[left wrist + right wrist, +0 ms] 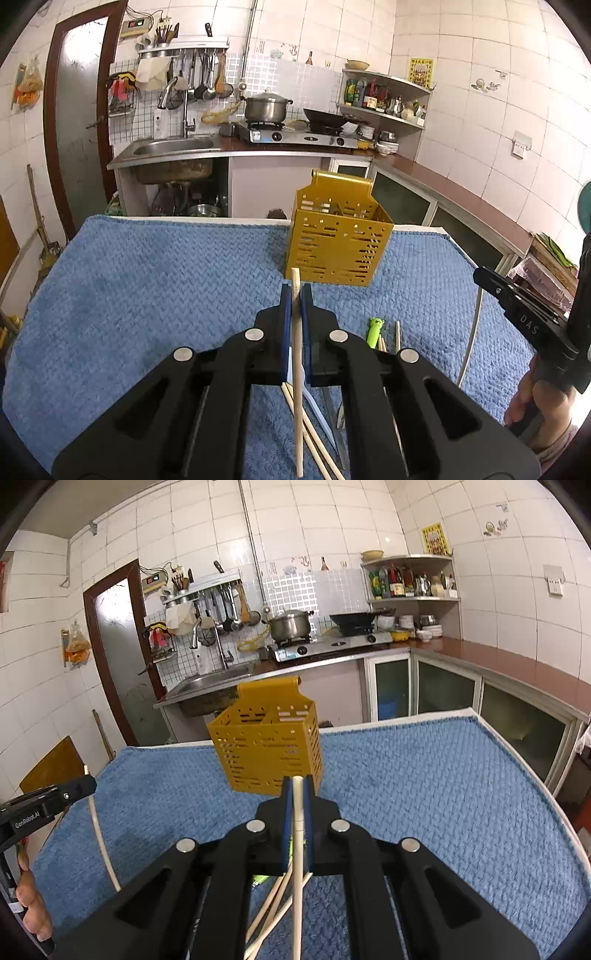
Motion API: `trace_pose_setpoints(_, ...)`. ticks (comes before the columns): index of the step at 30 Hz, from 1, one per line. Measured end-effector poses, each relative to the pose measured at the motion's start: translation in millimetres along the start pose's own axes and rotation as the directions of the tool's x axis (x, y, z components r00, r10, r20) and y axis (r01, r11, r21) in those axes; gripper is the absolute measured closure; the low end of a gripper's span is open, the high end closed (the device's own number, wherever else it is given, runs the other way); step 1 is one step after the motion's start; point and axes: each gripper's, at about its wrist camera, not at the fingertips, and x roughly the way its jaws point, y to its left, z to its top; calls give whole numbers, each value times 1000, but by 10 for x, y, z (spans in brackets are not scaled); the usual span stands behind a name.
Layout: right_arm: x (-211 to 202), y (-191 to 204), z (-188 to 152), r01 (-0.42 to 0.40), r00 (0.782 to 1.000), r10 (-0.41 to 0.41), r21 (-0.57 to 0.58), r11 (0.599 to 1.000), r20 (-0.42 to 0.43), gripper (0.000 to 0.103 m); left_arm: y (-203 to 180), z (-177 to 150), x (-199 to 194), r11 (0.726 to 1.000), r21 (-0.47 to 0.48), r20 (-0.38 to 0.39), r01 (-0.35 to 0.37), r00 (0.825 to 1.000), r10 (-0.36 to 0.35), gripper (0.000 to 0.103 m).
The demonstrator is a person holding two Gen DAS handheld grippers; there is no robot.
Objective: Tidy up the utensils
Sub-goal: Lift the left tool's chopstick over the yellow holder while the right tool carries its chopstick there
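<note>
A yellow perforated utensil holder [338, 242] with two compartments stands on the blue towel [166, 277]; it also shows in the right wrist view [269, 753]. My left gripper [296, 291] is shut on a pale chopstick [297, 369], held above the towel, short of the holder. My right gripper [298, 786] is shut on another pale chopstick [297, 867], also short of the holder. Several more chopsticks [314, 435] and a green-topped utensil [375, 330] lie on the towel below. The right gripper also shows at the right edge of the left wrist view [487, 277].
The towel [424, 794] covers a white table. Behind it are a kitchen counter with sink [173, 147], gas stove with pot [266, 107] and wok, and a corner shelf [384, 96] of bottles. A brown door [77, 122] is at far left.
</note>
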Motion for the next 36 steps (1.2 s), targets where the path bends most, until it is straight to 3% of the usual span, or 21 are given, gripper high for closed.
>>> trace_pose_setpoints(11,-253,191,150,-1,997,4,-37,999,74,97,38,117,-223,1000,1,54,-2,999,2,99)
trace_pose_setpoints(21,-140,297,473,32,989,-20,-80,996,143,97,104,426,-60,1000,-7,85,20,996,-19,99)
trace_pose_setpoints(29,156,309,989,56,979,-38,-82,995,202,97,-39,1038,229,999,31,123,37,992,-41,99)
trace_pose_setpoints(36,450,334,1553,63,957,-43,-63,996,286,97,-210,1718,478,998,47,208,52,976,-60,99)
